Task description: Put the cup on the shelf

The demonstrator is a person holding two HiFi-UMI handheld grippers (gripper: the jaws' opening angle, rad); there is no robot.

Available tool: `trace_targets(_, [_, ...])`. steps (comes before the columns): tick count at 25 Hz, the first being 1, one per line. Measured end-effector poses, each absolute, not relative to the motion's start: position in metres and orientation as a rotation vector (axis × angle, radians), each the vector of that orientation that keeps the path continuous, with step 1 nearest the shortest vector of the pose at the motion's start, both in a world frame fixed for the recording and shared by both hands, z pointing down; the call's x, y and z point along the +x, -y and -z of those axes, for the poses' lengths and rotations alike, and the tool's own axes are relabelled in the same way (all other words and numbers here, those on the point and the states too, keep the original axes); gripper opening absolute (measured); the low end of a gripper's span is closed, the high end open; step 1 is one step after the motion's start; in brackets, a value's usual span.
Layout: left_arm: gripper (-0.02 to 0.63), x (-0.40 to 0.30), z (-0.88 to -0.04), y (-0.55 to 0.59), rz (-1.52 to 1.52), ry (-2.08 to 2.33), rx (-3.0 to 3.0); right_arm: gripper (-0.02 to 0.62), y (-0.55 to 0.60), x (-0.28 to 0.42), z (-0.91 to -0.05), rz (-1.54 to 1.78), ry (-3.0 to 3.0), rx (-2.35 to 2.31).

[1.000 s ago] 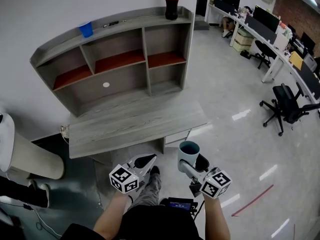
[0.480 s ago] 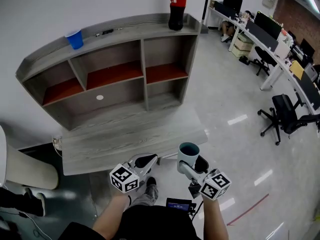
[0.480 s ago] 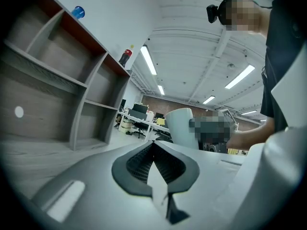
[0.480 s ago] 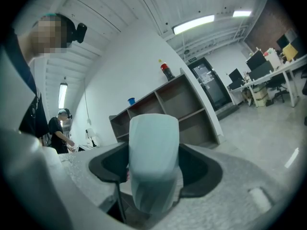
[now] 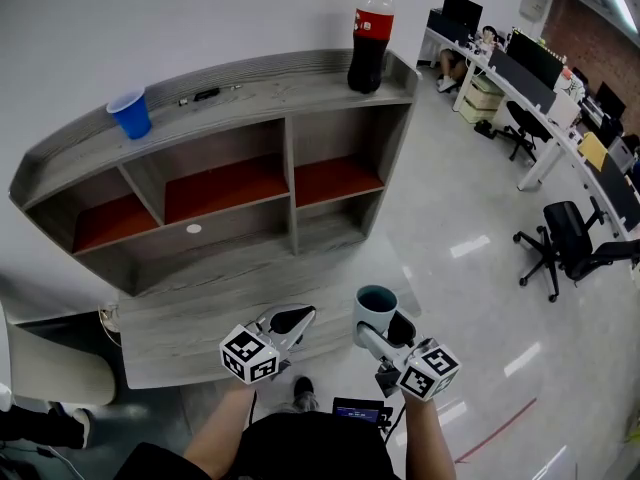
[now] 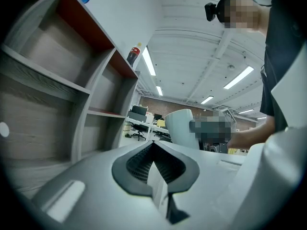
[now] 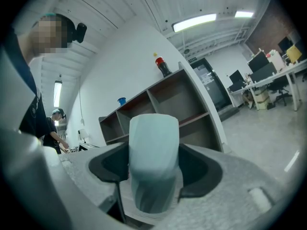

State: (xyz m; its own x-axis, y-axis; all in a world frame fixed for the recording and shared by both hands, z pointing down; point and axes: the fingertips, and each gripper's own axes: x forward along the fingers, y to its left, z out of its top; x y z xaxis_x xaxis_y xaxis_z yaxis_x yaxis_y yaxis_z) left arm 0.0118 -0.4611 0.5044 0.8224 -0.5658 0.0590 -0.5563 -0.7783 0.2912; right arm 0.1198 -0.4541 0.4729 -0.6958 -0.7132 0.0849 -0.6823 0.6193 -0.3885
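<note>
You walked up to the shelf (image 5: 289, 183): in the head view it grew and slid down toward you, and the cola bottle (image 5: 371, 40) and the blue cup (image 5: 130, 114) on its top board got bigger and spread further apart. The desk (image 5: 190, 313) front edge was well ahead of your grippers a second ago and came in under them, so the left gripper (image 5: 290, 320) and the right gripper (image 5: 388, 326) with the cup (image 5: 376, 306) went from over bare floor to over that edge. Your shoe (image 5: 299, 389) dropped from beside the left gripper to below it.
</note>
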Motion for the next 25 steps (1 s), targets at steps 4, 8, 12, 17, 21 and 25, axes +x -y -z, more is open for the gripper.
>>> trace_targets(4, [0.002, 0.007, -0.506, 0.48, 0.049, 0.846, 2.704, 0.325, 0.469, 0.114, -0.477, 0.626, -2.759, -1.193])
trace_targets(8, [0.002, 0.012, -0.512, 0.488, 0.039, 0.833, 2.69, 0.325, 0.479, 0.115, -0.482, 0.648, -2.771, -1.189])
trace_targets(12, [0.002, 0.018, -0.515, 0.496, 0.041, 0.854, 2.679, 0.325, 0.49, 0.118, -0.484, 0.654, -2.789, -1.159])
trace_targets(17, [0.002, 0.024, -0.512, 0.502, 0.05, 0.92, 2.655, 0.325, 0.503, 0.123, -0.478, 0.654, -2.823, -1.091])
trace_targets(21, [0.001, 0.029, -0.507, 0.508, 0.054, 0.966, 2.654, 0.325, 0.513, 0.13, -0.472, 0.639, -2.837, -1.054])
trace_targets(25, [0.002, 0.032, -0.502, 0.508, 0.087, 0.984, 2.638, 0.325, 0.519, 0.13, -0.469, 0.65, -2.832, -1.014])
